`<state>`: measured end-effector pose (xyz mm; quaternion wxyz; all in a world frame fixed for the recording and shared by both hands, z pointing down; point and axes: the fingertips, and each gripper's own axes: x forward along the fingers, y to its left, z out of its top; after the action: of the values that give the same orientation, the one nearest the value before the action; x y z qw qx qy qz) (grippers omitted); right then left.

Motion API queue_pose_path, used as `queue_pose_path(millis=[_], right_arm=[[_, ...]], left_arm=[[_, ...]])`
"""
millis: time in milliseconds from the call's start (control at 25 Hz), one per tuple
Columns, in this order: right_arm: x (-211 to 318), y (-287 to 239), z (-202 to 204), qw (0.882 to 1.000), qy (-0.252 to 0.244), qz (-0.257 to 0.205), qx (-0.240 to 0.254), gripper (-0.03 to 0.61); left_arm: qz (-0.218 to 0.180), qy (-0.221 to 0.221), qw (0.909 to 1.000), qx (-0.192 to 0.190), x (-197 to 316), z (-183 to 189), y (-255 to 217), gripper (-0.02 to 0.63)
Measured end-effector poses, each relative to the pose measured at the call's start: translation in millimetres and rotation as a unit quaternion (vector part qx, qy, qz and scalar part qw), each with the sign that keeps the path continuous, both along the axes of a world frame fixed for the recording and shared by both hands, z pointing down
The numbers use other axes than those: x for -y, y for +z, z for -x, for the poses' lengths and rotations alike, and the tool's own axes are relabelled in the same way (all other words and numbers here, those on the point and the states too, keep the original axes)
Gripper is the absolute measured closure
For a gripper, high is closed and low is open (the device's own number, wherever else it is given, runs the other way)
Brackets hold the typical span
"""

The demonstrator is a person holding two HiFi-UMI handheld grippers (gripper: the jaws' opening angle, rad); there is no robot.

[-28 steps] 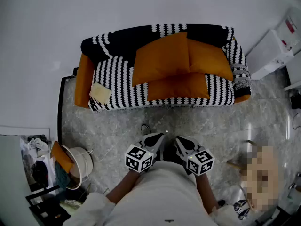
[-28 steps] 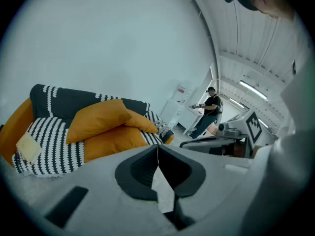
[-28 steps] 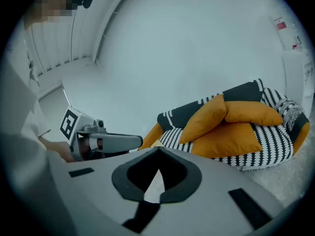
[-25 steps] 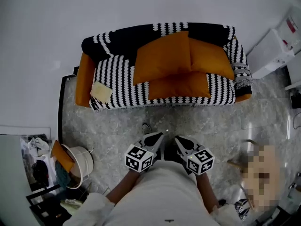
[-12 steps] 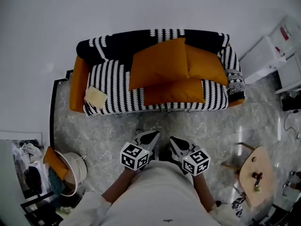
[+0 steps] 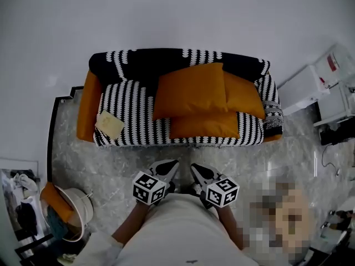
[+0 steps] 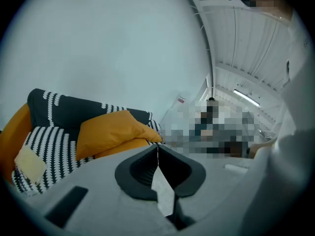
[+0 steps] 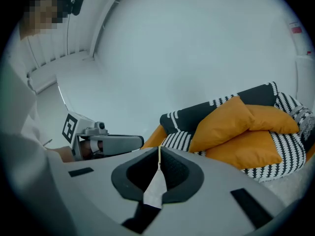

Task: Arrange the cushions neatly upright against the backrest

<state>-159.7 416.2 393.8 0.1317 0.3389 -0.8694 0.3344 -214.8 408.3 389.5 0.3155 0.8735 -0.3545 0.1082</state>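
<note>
Drifted leftward, left hand-held gripper and right hand-held gripper stay closed, empty, apart from cushions

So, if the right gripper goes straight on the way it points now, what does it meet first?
Probably the sofa, near its left end: that part lies just beyond the shut jaws of the right gripper. Nothing shows between them. Depth is unclear, so it may pass above it.
</note>
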Motion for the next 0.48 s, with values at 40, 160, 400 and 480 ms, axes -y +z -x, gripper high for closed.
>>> queue_pose_path(millis=[40, 160, 400, 480], right_arm=[[6, 0, 9, 1.000, -0.003, 0.004, 0.006, 0.570], [22, 3, 35, 1.000, -0.006, 0.013, 0.006, 0.569], [44, 16, 73, 0.999, 0.007, 0.029, -0.019, 0.569], [44, 20, 75, 0.999, 0.005, 0.037, -0.024, 0.569]], left_arm=[[0.002, -0.001, 1.0000, -0.005, 4, 8, 0, 0.600], [0.003, -0.005, 0.9998, -0.021, 16, 33, -2, 0.600], [0.016, -0.025, 0.9989, -0.037, 36, 84, 9, 0.600], [0.029, -0.023, 0.9987, -0.034, 37, 92, 21, 0.600]])
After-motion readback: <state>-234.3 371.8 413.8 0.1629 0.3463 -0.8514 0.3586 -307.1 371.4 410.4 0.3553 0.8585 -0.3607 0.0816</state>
